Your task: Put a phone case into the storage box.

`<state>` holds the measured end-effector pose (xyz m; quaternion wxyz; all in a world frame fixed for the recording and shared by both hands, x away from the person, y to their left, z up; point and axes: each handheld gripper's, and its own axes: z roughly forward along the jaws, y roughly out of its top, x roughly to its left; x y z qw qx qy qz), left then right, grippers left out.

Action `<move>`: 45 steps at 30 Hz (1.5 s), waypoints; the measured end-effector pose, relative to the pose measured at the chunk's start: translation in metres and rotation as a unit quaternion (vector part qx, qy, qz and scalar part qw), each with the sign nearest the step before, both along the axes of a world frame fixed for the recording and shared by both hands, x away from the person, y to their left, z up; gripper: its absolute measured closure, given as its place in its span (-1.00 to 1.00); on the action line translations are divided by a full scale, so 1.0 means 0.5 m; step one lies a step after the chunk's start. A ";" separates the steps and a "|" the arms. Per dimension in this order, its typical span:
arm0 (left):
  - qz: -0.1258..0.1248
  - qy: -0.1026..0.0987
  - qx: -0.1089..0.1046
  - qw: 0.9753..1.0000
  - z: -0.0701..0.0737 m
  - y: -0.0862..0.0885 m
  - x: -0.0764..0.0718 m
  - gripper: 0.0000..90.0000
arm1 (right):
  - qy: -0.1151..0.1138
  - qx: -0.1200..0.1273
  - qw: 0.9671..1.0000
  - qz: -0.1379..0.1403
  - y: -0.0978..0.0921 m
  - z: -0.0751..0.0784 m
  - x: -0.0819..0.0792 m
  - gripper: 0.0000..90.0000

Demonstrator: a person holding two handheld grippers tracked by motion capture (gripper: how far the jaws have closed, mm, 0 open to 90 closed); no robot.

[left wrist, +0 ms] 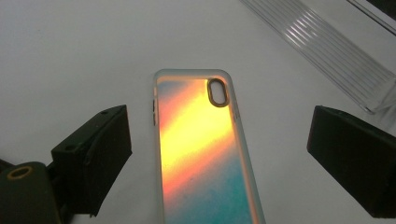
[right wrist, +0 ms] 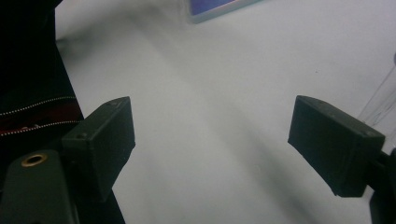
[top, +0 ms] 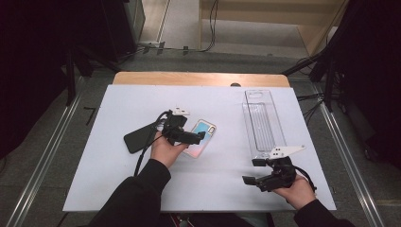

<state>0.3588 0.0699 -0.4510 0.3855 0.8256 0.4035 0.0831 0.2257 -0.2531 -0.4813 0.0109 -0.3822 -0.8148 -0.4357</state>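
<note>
An iridescent phone case [top: 201, 138] lies flat near the middle of the white board [top: 142, 184], camera hole towards the far side. In the left gripper view the case [left wrist: 201, 149] glows orange and teal, and it lies under and between the wide-apart jaws. My left gripper [top: 191, 133] [left wrist: 219, 135] hovers open over the case's near-left part, touching nothing. A black phone [top: 139, 138] rests just left of that hand. My right gripper [top: 251, 171] [right wrist: 210, 126] is open over bare board at the front right, with nothing between its jaws.
A long clear plastic tray [top: 262, 123] [left wrist: 327, 51] lies lengthwise at the right, its near end just beyond my right gripper. The board's front edge runs close to both forearms. A corner of the case [right wrist: 219, 7] shows at the top of the right gripper view.
</note>
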 end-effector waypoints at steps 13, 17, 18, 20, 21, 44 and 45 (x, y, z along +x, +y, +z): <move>-0.005 -0.019 0.003 1.000 -0.010 -0.021 0.000 -1.00 | 0.000 0.001 1.000 0.000 0.000 0.000 0.000 -0.71; -0.004 -0.022 0.010 1.000 -0.014 -0.024 0.000 -1.00 | 0.000 0.001 1.000 0.000 0.000 0.000 0.000 -0.71; -0.004 -0.022 0.011 1.000 -0.015 -0.025 0.000 -1.00 | 0.000 0.001 1.000 0.000 0.000 0.000 0.000 -0.71; 0.000 -0.019 0.009 1.000 -0.017 -0.026 -0.001 -1.00 | 0.001 0.001 1.000 -0.001 0.000 0.000 0.000 -0.71; -0.001 -0.019 0.010 1.000 -0.018 -0.026 -0.001 -1.00 | 0.000 0.001 1.000 -0.001 0.000 0.000 0.000 -0.71; 0.021 -0.010 0.036 0.999 -0.088 -0.034 -0.010 -0.98 | 0.003 -0.001 1.000 -0.006 -0.003 0.001 0.001 -0.71; 0.023 -0.009 0.038 0.999 -0.092 -0.034 -0.010 -0.98 | 0.003 -0.001 1.000 -0.006 -0.002 0.001 0.001 -0.71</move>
